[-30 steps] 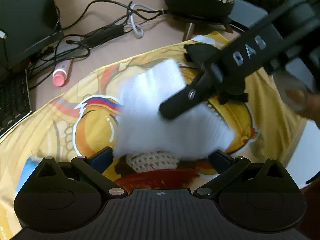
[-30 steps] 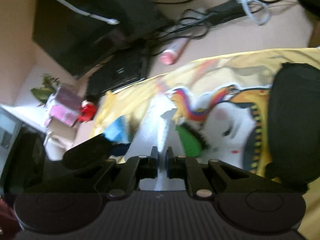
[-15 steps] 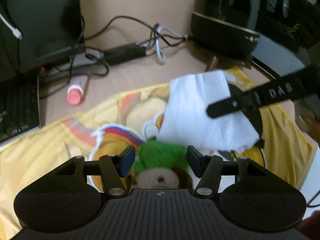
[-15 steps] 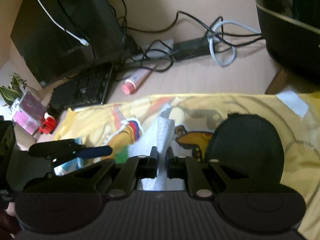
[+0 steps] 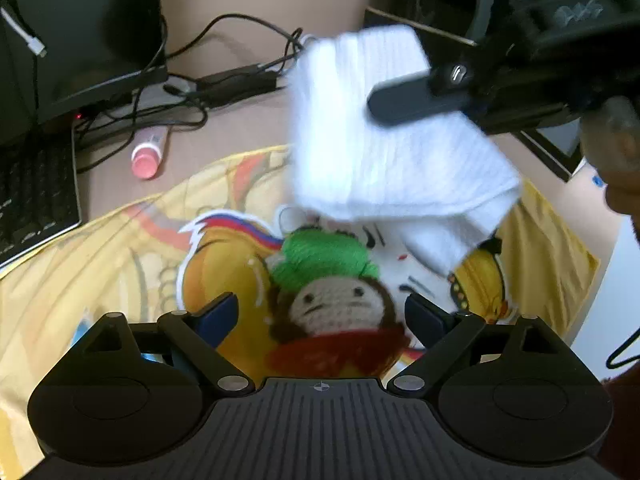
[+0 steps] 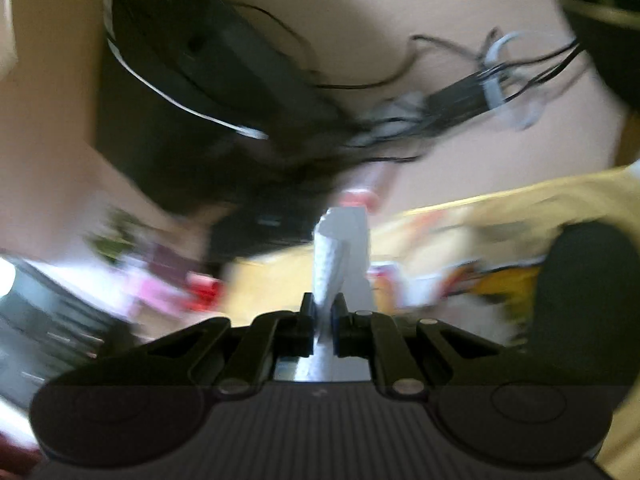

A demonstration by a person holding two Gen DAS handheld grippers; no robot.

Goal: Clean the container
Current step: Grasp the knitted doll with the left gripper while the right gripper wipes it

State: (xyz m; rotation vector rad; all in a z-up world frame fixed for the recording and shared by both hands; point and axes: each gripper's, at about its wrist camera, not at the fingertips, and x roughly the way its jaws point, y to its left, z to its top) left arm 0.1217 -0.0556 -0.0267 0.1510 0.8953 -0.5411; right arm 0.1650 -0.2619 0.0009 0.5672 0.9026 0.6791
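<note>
In the left wrist view a crochet doll (image 5: 336,304) with a green hat lies on the yellow printed cloth (image 5: 120,248). My left gripper (image 5: 322,310) straddles it, jaws opening, pads clear of the doll on both sides. Above it hangs a folded white paper towel (image 5: 384,160), pinched by my right gripper (image 5: 384,104). The right wrist view is blurred; there the right gripper (image 6: 323,312) is shut on the towel (image 6: 340,248). A black round container (image 6: 588,280) sits on the cloth at the right; the towel hides it in the left wrist view.
Behind the cloth the desk holds a pink-capped tube (image 5: 147,156), a tangle of black cables (image 5: 224,80), a keyboard (image 5: 32,192) at the left and a dark box (image 5: 80,20). A person's hand (image 5: 616,148) grips the right tool.
The towel has risen off the cloth and uncovered the doll. The left jaws narrowed around the doll's hat, then spread wide again. The right wrist view has swung and blurred.
</note>
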